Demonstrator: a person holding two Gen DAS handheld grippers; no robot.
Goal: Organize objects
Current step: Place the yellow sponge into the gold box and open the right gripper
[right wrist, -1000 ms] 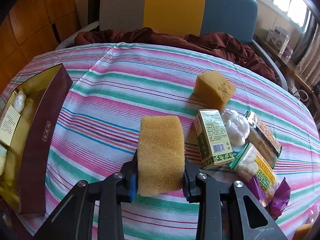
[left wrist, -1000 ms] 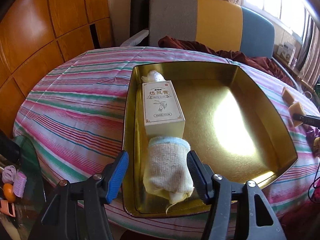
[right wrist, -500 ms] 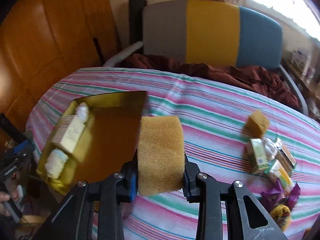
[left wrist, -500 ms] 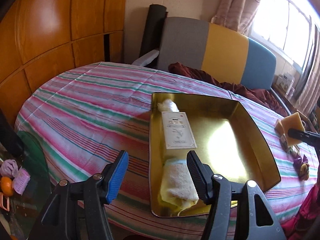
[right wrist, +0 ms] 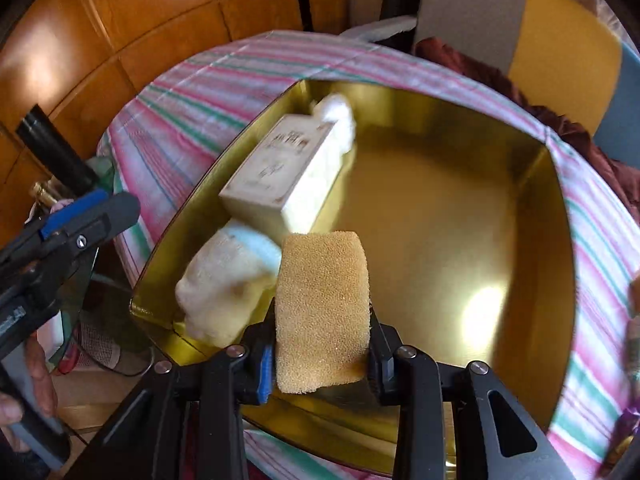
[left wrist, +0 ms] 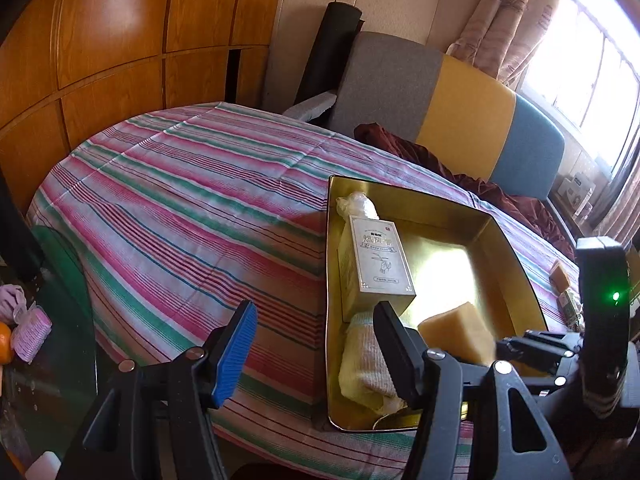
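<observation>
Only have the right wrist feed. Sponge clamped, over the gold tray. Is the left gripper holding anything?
Observer: No. The left gripper is open with nothing between its fingers, near the tray's left front corner.
Operator: Anything left outside the tray?
Observer: Yes, a second sponge lies on the striped cloth beyond the tray's right wall.
Operator: My view is blurred. What's the order along the left wall?
Observer: Far to near: wrapped white bundle, printed box, rolled towel.

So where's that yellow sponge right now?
The sponge is clamped in the right claw, hanging over the gold tray, just right of the rolled towel.
</observation>
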